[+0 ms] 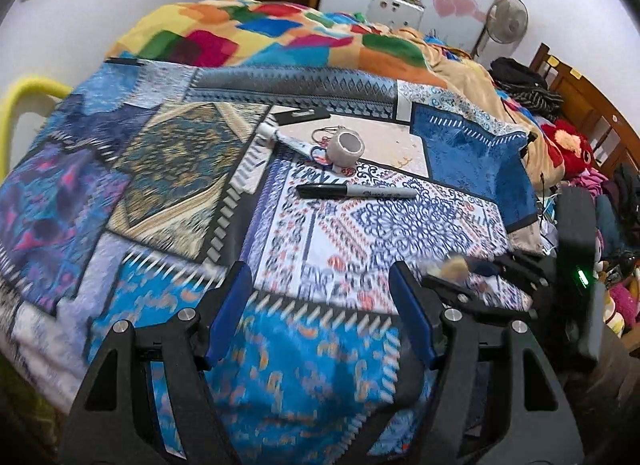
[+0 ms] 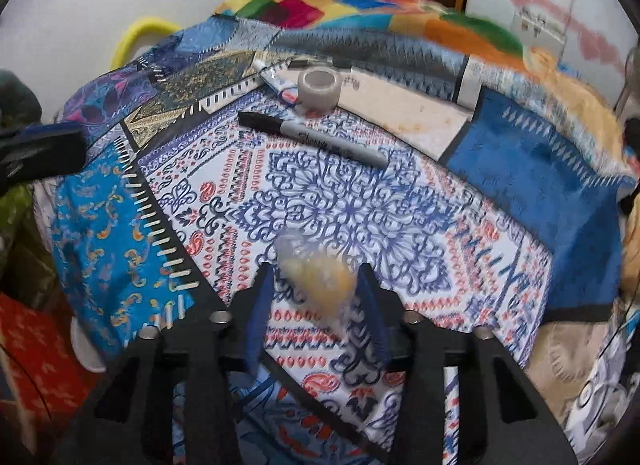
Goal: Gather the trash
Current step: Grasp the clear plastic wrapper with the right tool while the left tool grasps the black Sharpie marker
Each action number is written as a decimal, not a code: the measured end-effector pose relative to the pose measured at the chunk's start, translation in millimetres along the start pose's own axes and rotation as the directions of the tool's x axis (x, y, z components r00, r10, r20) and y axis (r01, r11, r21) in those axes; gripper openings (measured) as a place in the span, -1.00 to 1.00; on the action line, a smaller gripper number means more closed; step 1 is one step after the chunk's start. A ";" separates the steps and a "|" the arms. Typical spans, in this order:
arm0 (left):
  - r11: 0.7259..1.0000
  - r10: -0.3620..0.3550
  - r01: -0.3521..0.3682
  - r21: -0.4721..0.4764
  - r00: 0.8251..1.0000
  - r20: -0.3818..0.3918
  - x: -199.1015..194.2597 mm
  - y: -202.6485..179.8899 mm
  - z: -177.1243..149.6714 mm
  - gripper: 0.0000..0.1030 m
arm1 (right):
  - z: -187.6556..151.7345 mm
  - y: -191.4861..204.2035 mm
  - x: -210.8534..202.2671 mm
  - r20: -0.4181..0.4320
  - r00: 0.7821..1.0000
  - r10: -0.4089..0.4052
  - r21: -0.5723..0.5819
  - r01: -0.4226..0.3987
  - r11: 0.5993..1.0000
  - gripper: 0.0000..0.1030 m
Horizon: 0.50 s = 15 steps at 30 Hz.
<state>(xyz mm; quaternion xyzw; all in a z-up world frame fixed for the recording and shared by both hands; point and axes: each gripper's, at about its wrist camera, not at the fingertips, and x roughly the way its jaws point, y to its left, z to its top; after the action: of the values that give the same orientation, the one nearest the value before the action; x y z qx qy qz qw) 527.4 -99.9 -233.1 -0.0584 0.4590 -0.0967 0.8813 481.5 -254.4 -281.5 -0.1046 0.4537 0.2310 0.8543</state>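
Patchwork fabric in blues, whites and golds covers the bed [image 1: 168, 169], with a brighter multicoloured blanket [image 1: 256, 31] heaped at its far end by the wall. On the patterned white-and-blue patch lies a black marker [image 2: 312, 137], and just beyond it a small grey cup [image 2: 319, 83] rests tipped on its side beside a white tube [image 1: 280, 139] and a black clipboard [image 1: 304, 115]. Nearer, the left tool [image 1: 320, 289] hovers over the bedspread with its blue-padded jaws spread wide and nothing between them. The right tool [image 2: 316, 277] has its jaws drawn in around a crumpled yellowish wrapper [image 2: 320, 277], a blurred bit of trash sitting between the pads just above the bedspread; whether the pads actually press on it is hard to tell through the blur.
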 end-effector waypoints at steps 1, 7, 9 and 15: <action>1.000 -0.017 0.017 0.003 1.000 -0.006 8.9 0.3 5.6 0.36 | -1.5 0.0 -1.1 0.011 1.000 -0.005 -0.005 0.005 1.000 -0.59; 0.997 -0.075 0.076 0.033 0.997 -0.029 57.2 -1.3 34.7 0.36 | -6.3 -22.1 -6.2 0.067 0.997 0.040 0.095 -0.046 0.994 -0.75; 0.996 -0.071 0.073 0.051 0.997 -0.033 70.9 -3.3 44.2 0.36 | -8.5 -30.3 -12.5 0.088 0.995 0.040 0.125 -0.051 0.991 -0.75; 0.988 -0.086 0.089 0.128 0.996 -0.022 97.4 -16.1 64.6 0.36 | -10.2 -49.5 -24.0 0.130 0.991 0.027 0.193 -0.052 0.980 -0.75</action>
<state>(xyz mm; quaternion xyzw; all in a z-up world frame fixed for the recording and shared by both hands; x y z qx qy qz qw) 633.0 -136.4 -270.7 -0.0206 0.4560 -0.1652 0.8743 486.8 -308.7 -269.0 0.0037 0.4210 0.2084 0.8828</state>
